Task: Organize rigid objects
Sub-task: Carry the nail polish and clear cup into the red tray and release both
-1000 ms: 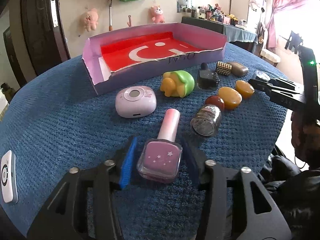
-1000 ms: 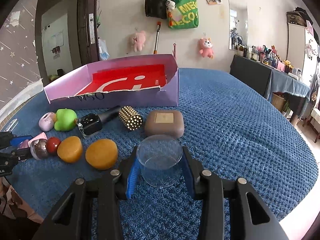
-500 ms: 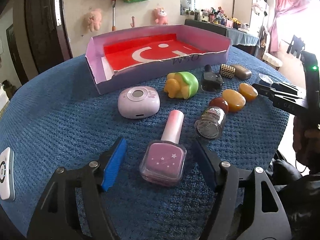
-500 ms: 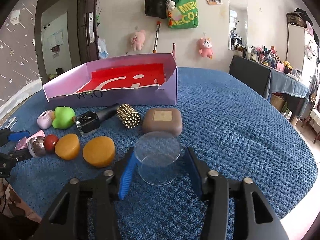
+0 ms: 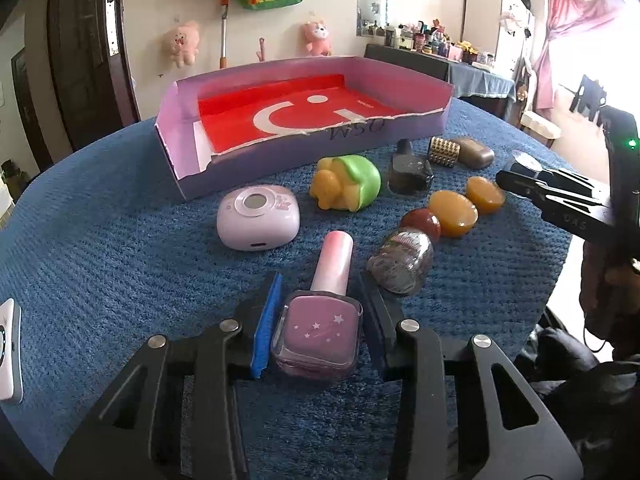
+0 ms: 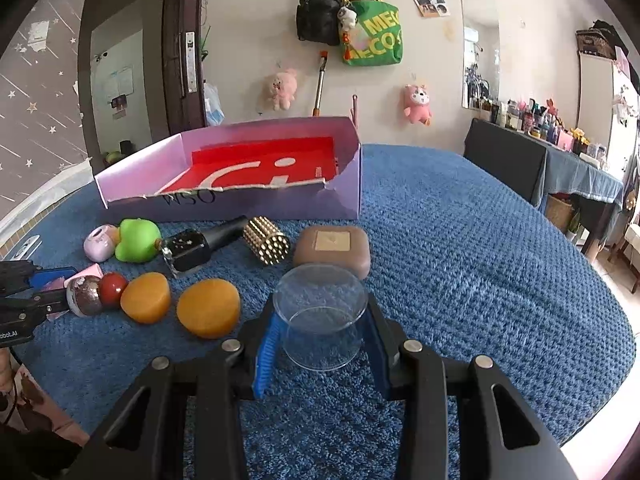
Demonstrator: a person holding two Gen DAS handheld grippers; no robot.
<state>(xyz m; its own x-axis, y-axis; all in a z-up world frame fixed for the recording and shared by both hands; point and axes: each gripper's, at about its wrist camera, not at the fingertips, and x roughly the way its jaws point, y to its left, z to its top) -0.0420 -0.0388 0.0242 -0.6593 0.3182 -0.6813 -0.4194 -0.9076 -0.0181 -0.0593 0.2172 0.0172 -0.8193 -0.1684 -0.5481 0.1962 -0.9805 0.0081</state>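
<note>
A pink nail polish bottle (image 5: 318, 332) lies on the blue tablecloth between the jaws of my left gripper (image 5: 320, 320). Those jaws are closing, and both pads meet the bottle's glass sides. My right gripper (image 6: 322, 332) is shut on a clear round container (image 6: 320, 300) that rests on the cloth. The purple box with a red floor (image 5: 280, 152) stands open behind the row of objects. In the left wrist view the right gripper (image 5: 560, 196) shows at the right edge.
Between the grippers and the box lie a lilac case (image 5: 258, 216), a green-yellow toy (image 5: 346, 182), a black bottle (image 5: 410, 170), a gold studded cylinder (image 5: 443, 151), a brown case (image 5: 476, 154), two amber stones (image 5: 454, 214), a red ball (image 5: 422, 220) and a glitter jar (image 5: 402, 264). A white device (image 5: 10, 350) lies far left.
The left jaws spread wide around the nail polish bottle, then came back in against its sides. The right gripper kept its hold on the clear container and stayed put.
</note>
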